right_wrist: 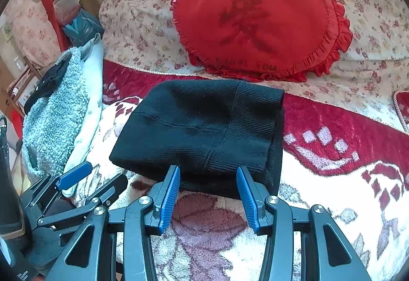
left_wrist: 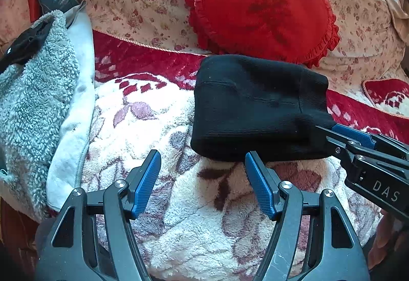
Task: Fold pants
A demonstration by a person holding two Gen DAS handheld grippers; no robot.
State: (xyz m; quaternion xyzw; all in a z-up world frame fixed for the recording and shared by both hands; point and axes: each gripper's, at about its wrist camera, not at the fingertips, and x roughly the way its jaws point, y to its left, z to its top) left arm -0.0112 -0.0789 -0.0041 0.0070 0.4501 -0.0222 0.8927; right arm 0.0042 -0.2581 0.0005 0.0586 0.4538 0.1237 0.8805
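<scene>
The black knit pants [left_wrist: 250, 107] lie folded into a compact block on the fleece blanket; they also show in the right wrist view [right_wrist: 202, 135]. My left gripper [left_wrist: 203, 178] is open and empty, just in front of the fold's near left corner. My right gripper [right_wrist: 207, 191] is open, its fingertips at the fold's near edge, not closed on the cloth. The right gripper's fingers [left_wrist: 355, 136] show in the left wrist view at the fold's right corner. The left gripper's fingers [right_wrist: 74, 176] show at the lower left of the right wrist view.
A red heart-shaped cushion [right_wrist: 258, 20] leans on a floral pillow [right_wrist: 138, 20] behind the pants. A grey fleece garment over white cloth [left_wrist: 38, 112] lies to the left. The cream and red flowered blanket [right_wrist: 332, 178] covers the bed.
</scene>
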